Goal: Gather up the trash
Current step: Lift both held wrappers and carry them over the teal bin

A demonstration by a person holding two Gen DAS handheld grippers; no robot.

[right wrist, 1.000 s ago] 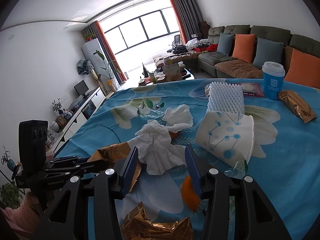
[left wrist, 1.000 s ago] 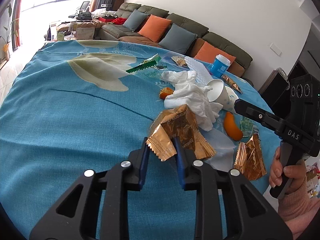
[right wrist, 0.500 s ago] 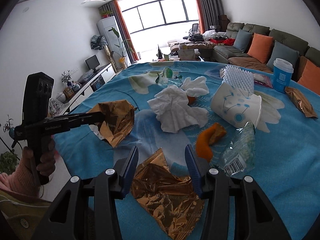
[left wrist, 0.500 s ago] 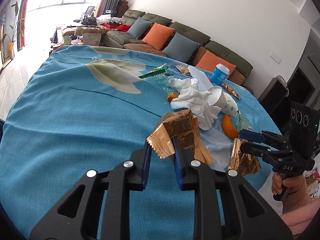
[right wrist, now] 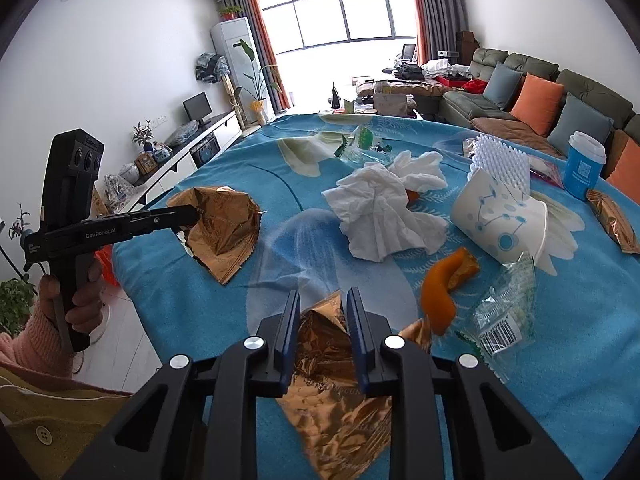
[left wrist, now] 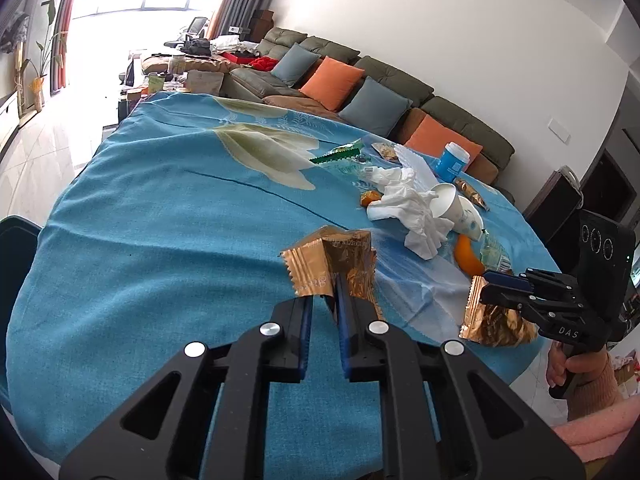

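Note:
My left gripper is shut on a crumpled gold foil wrapper and holds it above the blue tablecloth; it shows in the right wrist view too. My right gripper is partly closed around a second gold wrapper that lies at the table's near edge; it is not clear whether the jaws grip it. In the left wrist view this wrapper sits under the right gripper. White tissues, a tipped paper cup, orange peel and a clear plastic wrapper lie beyond.
A blue lidded cup stands at the far right with another gold packet beside it. A white bumpy sheet and a green wrapper lie farther back. A dark bin edge shows left of the table. A sofa lies behind.
The left gripper has lifted its gold wrapper and drawn back. The right gripper has pulled back to the near edge, come down over the second gold wrapper and narrowed its jaws.

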